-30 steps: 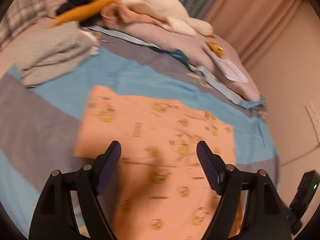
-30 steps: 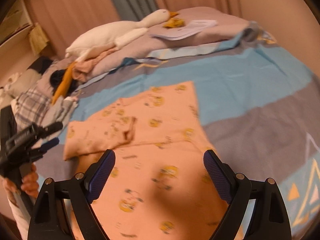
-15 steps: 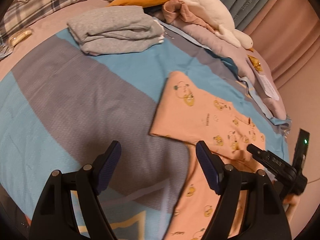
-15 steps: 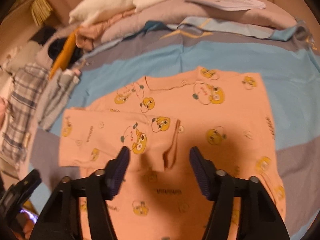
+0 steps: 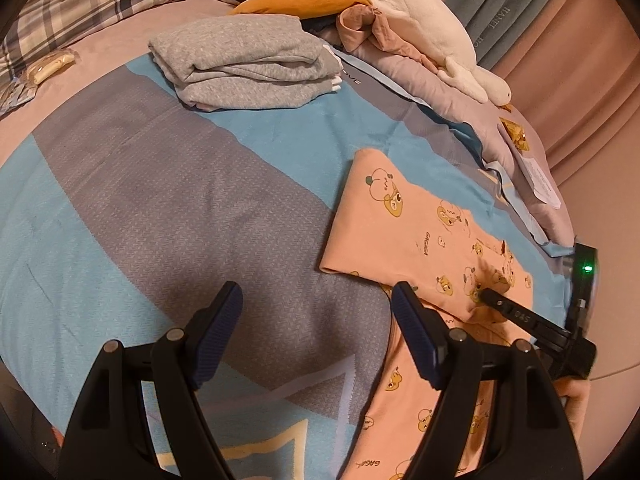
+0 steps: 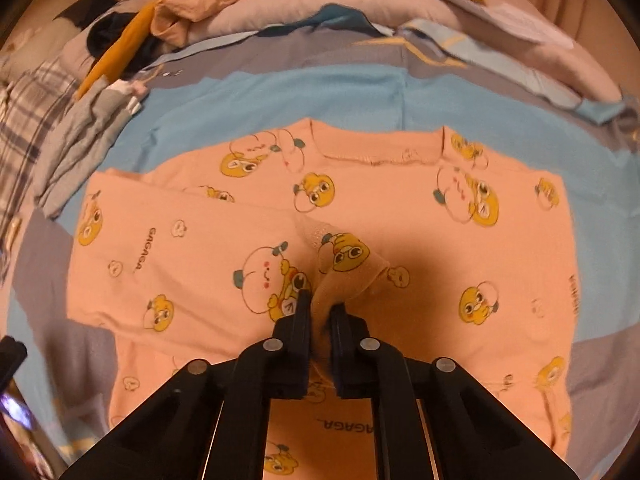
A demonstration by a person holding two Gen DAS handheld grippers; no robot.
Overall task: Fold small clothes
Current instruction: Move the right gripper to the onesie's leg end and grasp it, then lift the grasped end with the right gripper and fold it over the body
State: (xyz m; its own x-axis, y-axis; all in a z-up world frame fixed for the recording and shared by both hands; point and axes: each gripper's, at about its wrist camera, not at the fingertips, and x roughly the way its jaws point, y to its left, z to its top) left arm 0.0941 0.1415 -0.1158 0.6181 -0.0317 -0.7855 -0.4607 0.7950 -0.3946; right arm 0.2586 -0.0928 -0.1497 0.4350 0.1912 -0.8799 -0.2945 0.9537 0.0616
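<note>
Since half a second ago my right fingers (image 6: 319, 307) have closed and are now pinching the cuff of the folded-in sleeve (image 6: 344, 268) of the peach shirt (image 6: 440, 240), which is lying flat on the bed (image 5: 160, 208). My left fingers (image 5: 318, 308) are hanging wide open over the bedcover, the shirt sitting at their three o'clock, with folded grey clothes (image 5: 248, 64) at eleven o'clock.

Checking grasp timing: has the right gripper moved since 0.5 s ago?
Yes. The right gripper has moved forward and down toward the shirt's collar and shut on the folded sleeve's cuff; earlier it was open above it.
</note>
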